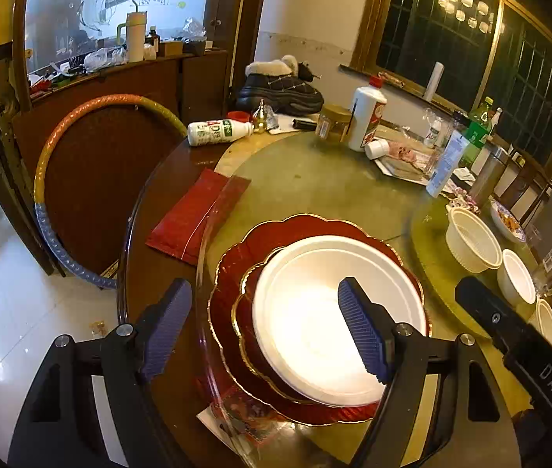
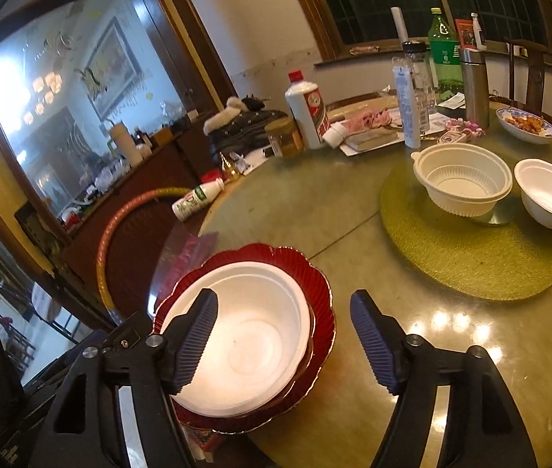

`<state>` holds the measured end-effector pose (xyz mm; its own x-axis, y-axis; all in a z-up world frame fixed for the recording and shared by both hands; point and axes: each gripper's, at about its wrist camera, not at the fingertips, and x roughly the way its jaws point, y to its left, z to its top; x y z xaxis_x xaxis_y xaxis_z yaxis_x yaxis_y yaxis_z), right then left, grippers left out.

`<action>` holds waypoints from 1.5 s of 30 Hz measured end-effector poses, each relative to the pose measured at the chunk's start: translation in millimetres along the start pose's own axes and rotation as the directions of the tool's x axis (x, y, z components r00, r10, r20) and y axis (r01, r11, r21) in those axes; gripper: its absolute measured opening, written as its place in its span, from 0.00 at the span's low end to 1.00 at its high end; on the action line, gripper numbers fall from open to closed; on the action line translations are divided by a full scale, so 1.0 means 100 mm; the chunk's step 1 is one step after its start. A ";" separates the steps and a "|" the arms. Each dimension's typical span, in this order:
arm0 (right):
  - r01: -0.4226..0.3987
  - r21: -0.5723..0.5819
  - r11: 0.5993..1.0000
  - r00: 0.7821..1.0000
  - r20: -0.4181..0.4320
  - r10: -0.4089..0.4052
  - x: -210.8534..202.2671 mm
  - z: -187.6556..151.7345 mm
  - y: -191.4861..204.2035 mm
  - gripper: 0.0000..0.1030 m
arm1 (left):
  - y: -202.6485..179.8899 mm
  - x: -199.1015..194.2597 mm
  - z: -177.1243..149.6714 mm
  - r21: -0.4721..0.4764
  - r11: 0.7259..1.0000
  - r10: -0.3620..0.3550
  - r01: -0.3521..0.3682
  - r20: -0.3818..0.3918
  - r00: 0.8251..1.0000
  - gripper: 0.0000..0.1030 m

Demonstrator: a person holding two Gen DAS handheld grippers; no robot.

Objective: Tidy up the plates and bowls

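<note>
Both tongs [image 1: 266,327] [image 2: 283,341] gape above the white bowl [image 2: 245,335], touching nothing.

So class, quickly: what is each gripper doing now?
Left gripper: open, holding nothing, above the white bowl.
Right gripper: open, holding nothing.

"DAS" on right hand-held gripper [image 1: 510,335]
</note>
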<state>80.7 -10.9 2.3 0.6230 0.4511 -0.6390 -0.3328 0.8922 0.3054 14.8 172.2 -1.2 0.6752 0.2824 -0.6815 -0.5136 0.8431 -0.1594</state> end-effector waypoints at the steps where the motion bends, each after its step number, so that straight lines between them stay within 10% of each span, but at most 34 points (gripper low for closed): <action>1: -0.004 0.002 1.000 1.000 -0.003 0.004 -0.02 0.00 -0.02 0.73 | -0.02 -0.02 0.00 0.003 1.000 -0.003 0.003 0.003 1.000 0.76; 17: -0.030 0.162 0.986 0.988 -0.142 0.053 -0.23 -0.03 -1.16 0.77 | -1.18 0.00 -0.06 0.149 0.961 -0.221 0.234 -0.094 0.971 0.80; 30: 0.138 0.271 0.953 0.989 -0.088 -0.118 -0.69 0.73 -2.65 0.77 | -2.58 0.33 -0.06 0.177 0.908 -0.341 0.379 -0.210 0.916 0.80; 39: 0.279 0.215 0.936 0.948 -0.214 -0.234 -0.37 1.25 -3.41 0.77 | -3.40 0.86 -0.17 0.124 0.912 -0.331 0.392 -0.345 0.878 0.80; 45: 0.332 0.181 0.926 0.921 -0.272 -0.277 -0.11 1.39 -3.67 0.75 | -3.70 1.08 -0.23 0.101 0.928 -0.304 0.358 -0.347 0.887 0.80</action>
<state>294.4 -340.1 -5.0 0.4737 0.1623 -0.8656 0.0270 0.9797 0.1985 265.6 -119.6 -32.2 0.5713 -0.1651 -0.8040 -0.1810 0.9301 -0.3196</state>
